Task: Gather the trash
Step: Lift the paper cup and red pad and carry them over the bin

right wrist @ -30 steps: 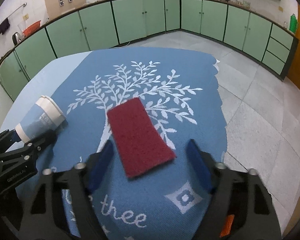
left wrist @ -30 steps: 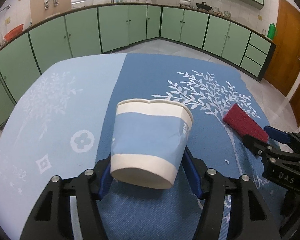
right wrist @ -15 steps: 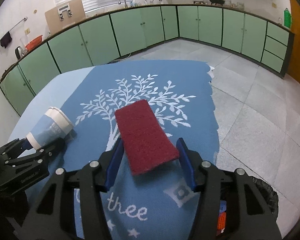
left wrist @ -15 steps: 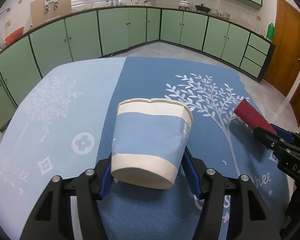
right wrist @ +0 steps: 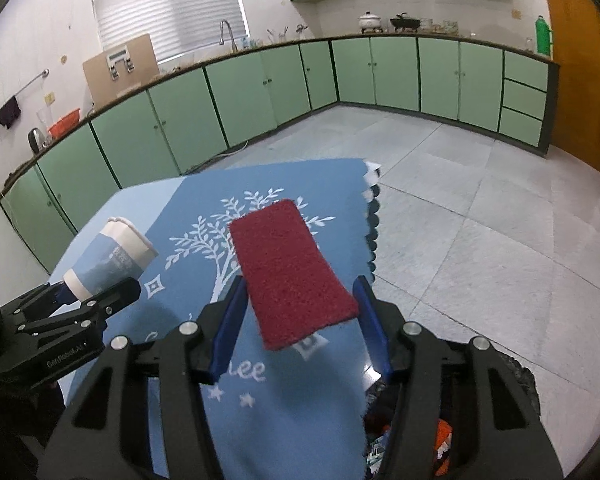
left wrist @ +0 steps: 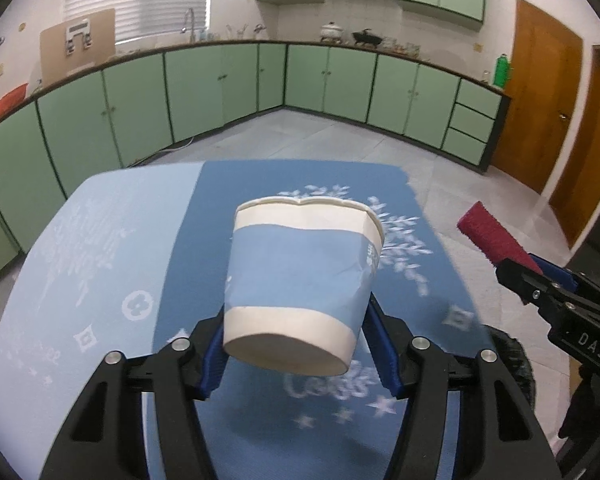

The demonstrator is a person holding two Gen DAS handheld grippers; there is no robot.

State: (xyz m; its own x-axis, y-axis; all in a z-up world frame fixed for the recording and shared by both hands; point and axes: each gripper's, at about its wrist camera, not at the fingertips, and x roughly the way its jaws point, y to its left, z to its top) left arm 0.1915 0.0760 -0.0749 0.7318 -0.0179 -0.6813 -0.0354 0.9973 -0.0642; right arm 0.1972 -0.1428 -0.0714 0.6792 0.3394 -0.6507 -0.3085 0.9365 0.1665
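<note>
Left wrist view: the left gripper (left wrist: pixel 296 344) clamps its blue pads on the base of a blue-and-white paper cup (left wrist: pixel 300 284), held clear above the blue tablecloth (left wrist: pixel 112 248), rim pointing away from the camera. Right wrist view: the right gripper (right wrist: pixel 300 320) grips a dark red scouring pad (right wrist: pixel 288 272) by its side edges, also lifted above the tablecloth near its scalloped right edge. A dark trash bag (right wrist: pixel 516 372) sits on the floor just past that edge, below the right gripper.
</note>
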